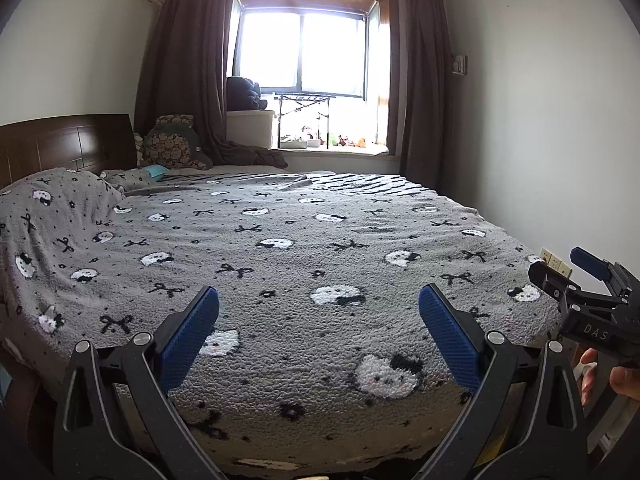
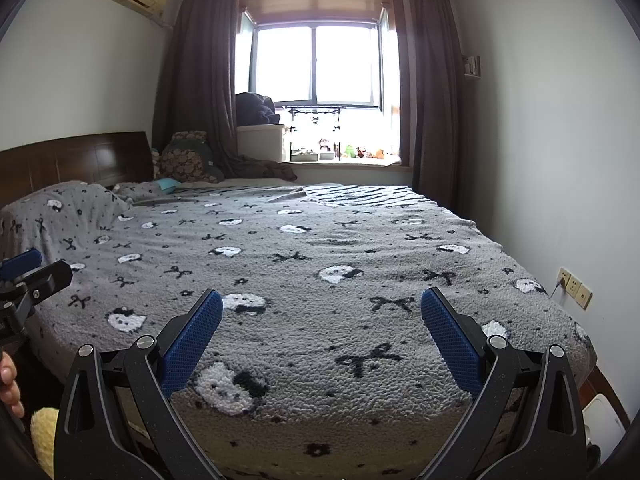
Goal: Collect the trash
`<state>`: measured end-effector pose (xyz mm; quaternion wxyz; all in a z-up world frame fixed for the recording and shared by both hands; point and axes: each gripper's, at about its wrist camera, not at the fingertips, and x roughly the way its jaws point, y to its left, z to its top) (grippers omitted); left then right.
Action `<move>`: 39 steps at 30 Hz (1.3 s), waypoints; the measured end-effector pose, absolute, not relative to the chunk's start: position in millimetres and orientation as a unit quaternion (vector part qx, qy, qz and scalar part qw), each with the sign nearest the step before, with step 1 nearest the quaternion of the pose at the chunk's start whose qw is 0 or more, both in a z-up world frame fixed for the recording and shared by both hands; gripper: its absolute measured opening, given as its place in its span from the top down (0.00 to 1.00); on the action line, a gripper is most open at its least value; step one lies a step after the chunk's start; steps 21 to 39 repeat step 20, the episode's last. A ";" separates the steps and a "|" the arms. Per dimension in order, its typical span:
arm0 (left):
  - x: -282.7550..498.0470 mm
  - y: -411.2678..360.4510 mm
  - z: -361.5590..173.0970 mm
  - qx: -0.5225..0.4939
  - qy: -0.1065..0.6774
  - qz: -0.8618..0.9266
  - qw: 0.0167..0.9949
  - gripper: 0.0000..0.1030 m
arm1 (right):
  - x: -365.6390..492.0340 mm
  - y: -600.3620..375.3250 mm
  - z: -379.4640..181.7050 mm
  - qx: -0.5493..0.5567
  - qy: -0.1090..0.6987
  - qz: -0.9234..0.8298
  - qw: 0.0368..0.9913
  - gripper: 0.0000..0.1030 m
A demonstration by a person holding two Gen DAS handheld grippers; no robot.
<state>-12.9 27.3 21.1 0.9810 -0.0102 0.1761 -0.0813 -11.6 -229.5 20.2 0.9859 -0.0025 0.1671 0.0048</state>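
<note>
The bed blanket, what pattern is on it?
Grey blanket with white cat faces and black bows, clearest in the right wrist view.

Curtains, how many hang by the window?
2. One dark curtain hangs left of the window, its bottom bunched on the sill by the bed. The other curtain hangs straight on the right. None seems hidden.

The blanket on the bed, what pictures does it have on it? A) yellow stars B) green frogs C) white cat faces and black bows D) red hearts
C: the grey blanket is dotted with white cat faces and black bows; no hearts, stars or frogs show on it.
</note>
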 end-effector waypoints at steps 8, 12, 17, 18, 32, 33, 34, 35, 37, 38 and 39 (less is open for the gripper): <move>-16.8 28.0 24.4 -0.014 0.166 -0.086 0.982 0.08 | -13.0 -230.5 19.4 -0.001 0.168 0.004 0.986 0.03; -14.8 29.3 24.3 -0.016 0.174 -0.074 0.982 0.08 | -12.6 -230.6 19.4 -0.001 0.168 0.004 0.986 0.03; -13.2 31.9 23.9 -0.017 0.175 -0.068 0.982 0.08 | -12.7 -230.6 19.4 -0.001 0.169 0.004 0.986 0.03; -12.9 32.7 23.6 -0.017 0.176 -0.067 0.982 0.08 | -12.9 -231.1 19.3 -0.001 0.169 0.004 0.986 0.03; -12.4 33.7 23.3 -0.017 0.178 -0.065 0.982 0.08 | -13.4 -231.0 19.3 -0.001 0.170 0.004 0.985 0.03; -12.4 33.7 23.3 -0.017 0.178 -0.065 0.982 0.08 | -13.4 -231.0 19.3 -0.001 0.170 0.004 0.985 0.03; -12.4 33.7 23.3 -0.017 0.178 -0.065 0.982 0.08 | -13.4 -231.0 19.3 -0.001 0.170 0.004 0.985 0.03; -12.4 33.7 23.3 -0.017 0.178 -0.065 0.982 0.08 | -13.4 -231.0 19.3 -0.001 0.170 0.004 0.985 0.03; -12.4 33.7 23.3 -0.017 0.178 -0.065 0.982 0.08 | -13.4 -231.0 19.3 -0.001 0.170 0.004 0.985 0.03; -12.4 33.7 23.3 -0.017 0.178 -0.065 0.982 0.08 | -13.4 -231.0 19.3 -0.001 0.170 0.004 0.985 0.03; -12.4 33.7 23.3 -0.017 0.178 -0.065 0.982 0.08 | -13.4 -231.0 19.3 -0.001 0.170 0.004 0.985 0.03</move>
